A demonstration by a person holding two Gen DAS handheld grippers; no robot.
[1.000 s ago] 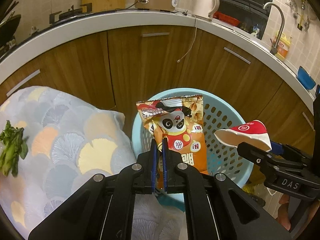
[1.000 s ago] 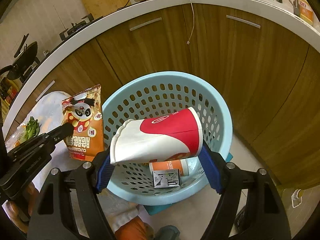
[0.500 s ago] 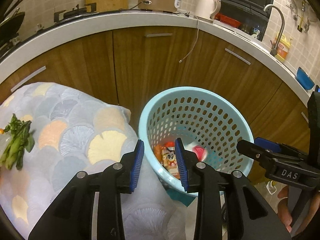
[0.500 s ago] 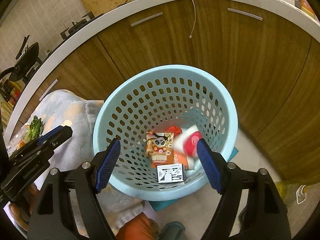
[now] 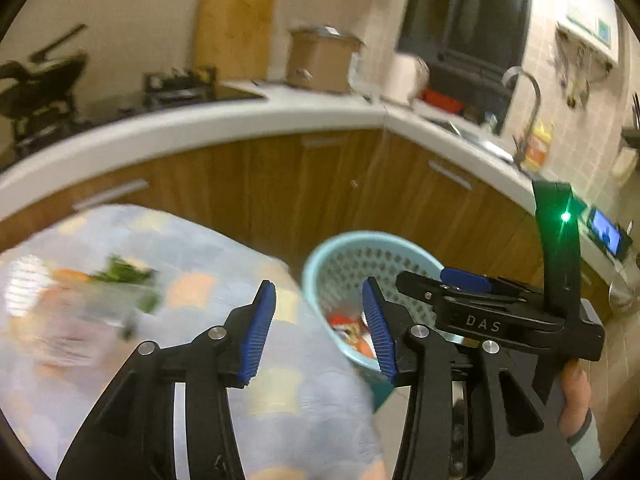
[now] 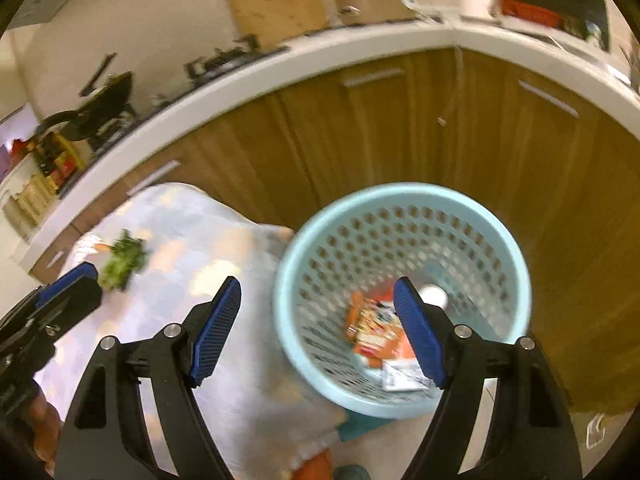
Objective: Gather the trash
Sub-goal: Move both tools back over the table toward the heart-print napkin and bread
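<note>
Both views are smeared by motion, so fine detail is lost. The left gripper has its jaws released, the blue pads spread wide with nothing between them; it hangs over the edge where the patterned cloth meets the light blue basket. The right gripper is likewise released and holds nothing, its two blue pads standing far apart on either side of the basket's near wall.

The basket (a perforated plastic one, round, upright) stands on the floor just in front of the wooden cabinet doors and touches the draped cloth on its left side. The trash lies at its bottom: an orange snack bag lying flat, a small white printed packet near the front wall, and a pale round object towards the back that is too blurred to name. In the left wrist view only a patch of red and orange shows inside the basket.

On the cloth, well apart from the basket, lies a bunch of green leaves with something orange beside it; the left wrist view shows the same greens as a blur. Behind, the white countertop carries a wooden cutting board leaning on the wall and a brown cooker.
</note>
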